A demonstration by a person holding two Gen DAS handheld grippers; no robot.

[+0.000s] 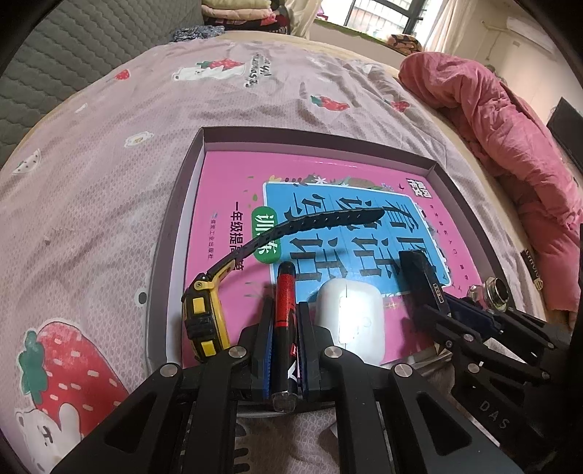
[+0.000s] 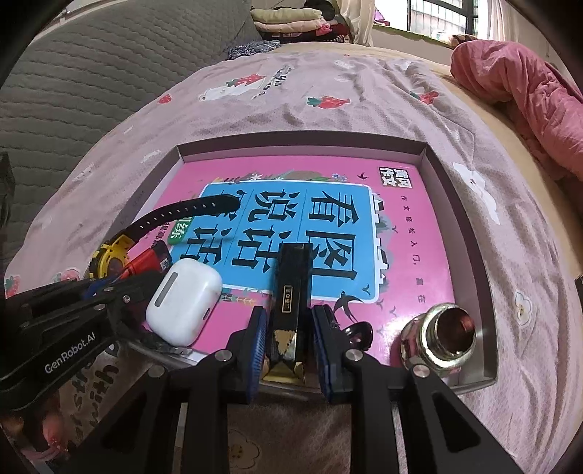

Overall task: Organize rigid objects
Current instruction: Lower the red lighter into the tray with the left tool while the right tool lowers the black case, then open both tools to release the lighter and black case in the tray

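Both views bright, daylight from the window (image 1: 379, 18) at 1 o'clock; panes blown out in the right wrist view too. Soft, short shadows only, e.g. under the watch strap (image 1: 309, 222) on the book cover (image 1: 226, 189). Hard glare on the white earbuds case (image 1: 349, 313), detail lost there; specular spots on the metal fitting (image 2: 441, 339). Heavy fisheye bowing, black vignette in all 4 corners. Centre sharp, rim soft.

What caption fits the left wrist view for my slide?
Left gripper shut on a red marker over a tray holding a book, watch and earbud case.
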